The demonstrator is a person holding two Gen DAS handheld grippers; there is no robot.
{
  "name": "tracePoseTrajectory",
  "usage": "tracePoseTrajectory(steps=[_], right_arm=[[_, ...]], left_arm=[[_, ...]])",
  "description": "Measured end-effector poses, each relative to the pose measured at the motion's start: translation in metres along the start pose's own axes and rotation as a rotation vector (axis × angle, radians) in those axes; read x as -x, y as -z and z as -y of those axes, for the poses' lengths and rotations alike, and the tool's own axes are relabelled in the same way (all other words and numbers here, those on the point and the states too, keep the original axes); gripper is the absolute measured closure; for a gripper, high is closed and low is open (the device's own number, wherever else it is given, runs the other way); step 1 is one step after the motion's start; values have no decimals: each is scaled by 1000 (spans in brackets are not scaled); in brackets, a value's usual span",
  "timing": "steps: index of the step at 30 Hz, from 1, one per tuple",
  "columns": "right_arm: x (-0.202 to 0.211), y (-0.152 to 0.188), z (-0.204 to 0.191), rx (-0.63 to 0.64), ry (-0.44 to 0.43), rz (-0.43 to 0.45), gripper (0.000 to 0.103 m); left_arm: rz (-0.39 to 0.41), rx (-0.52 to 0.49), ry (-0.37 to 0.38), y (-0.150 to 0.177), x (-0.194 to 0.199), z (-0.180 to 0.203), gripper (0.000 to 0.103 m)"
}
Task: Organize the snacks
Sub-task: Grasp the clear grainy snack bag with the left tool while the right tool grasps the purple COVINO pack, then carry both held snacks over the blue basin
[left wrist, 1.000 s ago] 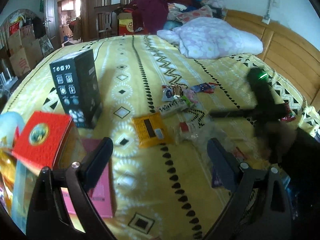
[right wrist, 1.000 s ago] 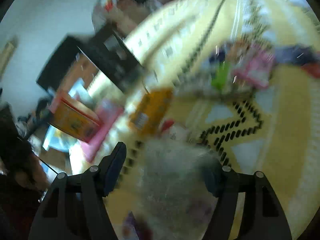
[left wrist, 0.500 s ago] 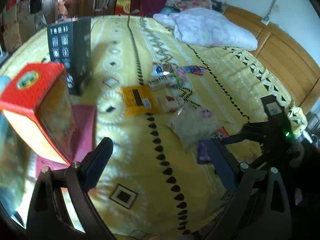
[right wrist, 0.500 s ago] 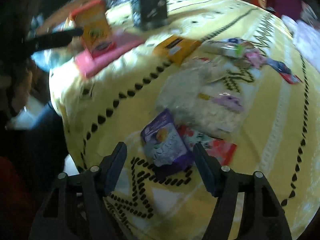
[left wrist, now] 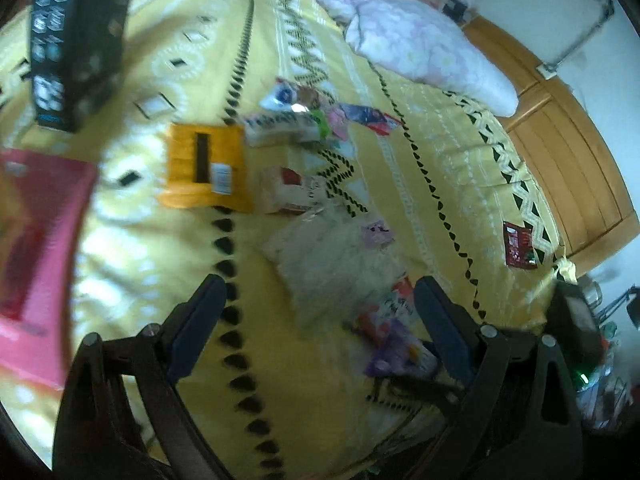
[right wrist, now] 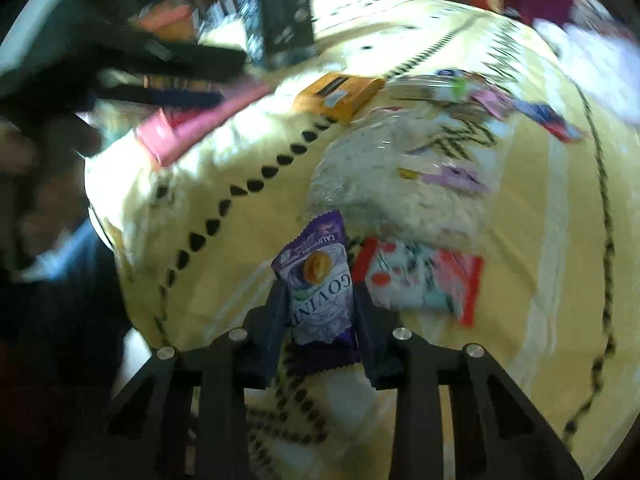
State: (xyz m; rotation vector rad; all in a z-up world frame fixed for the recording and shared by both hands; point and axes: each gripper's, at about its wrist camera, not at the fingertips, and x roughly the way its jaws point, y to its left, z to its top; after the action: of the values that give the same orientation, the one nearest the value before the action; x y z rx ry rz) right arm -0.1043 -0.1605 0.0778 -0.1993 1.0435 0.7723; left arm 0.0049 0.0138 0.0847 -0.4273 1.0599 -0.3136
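The right tongs [right wrist: 318, 312] have just been closing and now pinch a purple snack packet [right wrist: 318, 280] by its lower half, one dark pad against each long side; half a second ago the same packet lay loose on the bed between widely spread jaws. The packet sits close to the near edge of the bed [right wrist: 520, 240], which is covered in a yellow patterned spread. Just beside it, toward the middle of the bed, lies a red-and-white packet [right wrist: 424, 280], and beyond both a large clear bag of pale contents [right wrist: 392, 184]. Whether the purple packet has left the bed surface cannot be told.

The left tongs [left wrist: 320, 320] are spread wide with nothing between the pads, hanging over the same near edge. In the left wrist view they now look down more steeply than a second ago: the clear bag [left wrist: 340, 264] has come much closer to the jaws, and the red box that stood by the left edge of the bed is out of the picture, leaving only the pink box [left wrist: 40, 248] there. The purple packet [left wrist: 396, 352] shows just inside the right-hand pad of the left tongs, with the right tongs' dark frame reaching in beneath it.

Farther up the bed, unchanged in place, lie an orange packet [left wrist: 204, 168], a small white-and-red packet [left wrist: 288, 192] and a cluster of mixed wrappers [left wrist: 312, 116]. A tall black box [left wrist: 72, 40] stands near the far left corner, and a dark red packet [left wrist: 518, 244] lies alone near the right edge.
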Motion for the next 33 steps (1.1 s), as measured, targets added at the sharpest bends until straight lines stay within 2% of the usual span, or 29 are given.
tracePoseTrajectory(steps=[3,6,8,10,11,15,16,17,18,20,23,25,26,28,30,32,33], right_arm=[[22,12,21,-128,66,61,67],[35,22,47,-273,131,95,67],[37,29,62,-336,170,86,66],[33,36,72,-376,175,70,56],[30,38,75,-381,171,58,52],[21,37,77,-382,159,40,51],[20,36,76,-378,159,39,51],[19,37,76,-371,161,37,51],[16,35,75,-359,164,25,51],[12,34,73,-337,181,9,53],[10,38,73,-326,195,1,62],[8,39,75,-340,194,-9,62],[6,38,75,-342,199,-11,62],[6,38,75,-346,198,-11,61],[9,38,77,-362,195,2,65],[15,40,78,-385,177,24,74],[19,41,78,-392,171,40,74]], left_arm=[[-38,18,18,-3,-27,11,7],[-51,26,-21,-2,-45,18,7],[-55,51,-43,0,-55,16,7],[-53,69,-77,2,-63,12,7],[-60,77,-87,3,-68,8,9],[-52,73,-86,8,-66,-3,25],[-46,61,-92,7,-65,-2,32],[-39,46,-104,7,-62,-3,47],[-36,39,-118,7,-61,-4,57],[-34,29,-126,7,-58,-8,62],[-46,-10,-147,9,-61,-5,61],[-42,-11,-157,7,-66,-2,55],[-34,9,-154,7,-66,-4,45],[-24,21,-145,7,-68,-7,45],[-24,-21,-167,9,-68,-2,57],[-12,-44,-174,11,-62,2,72],[-1,-54,-179,11,-58,4,75]])
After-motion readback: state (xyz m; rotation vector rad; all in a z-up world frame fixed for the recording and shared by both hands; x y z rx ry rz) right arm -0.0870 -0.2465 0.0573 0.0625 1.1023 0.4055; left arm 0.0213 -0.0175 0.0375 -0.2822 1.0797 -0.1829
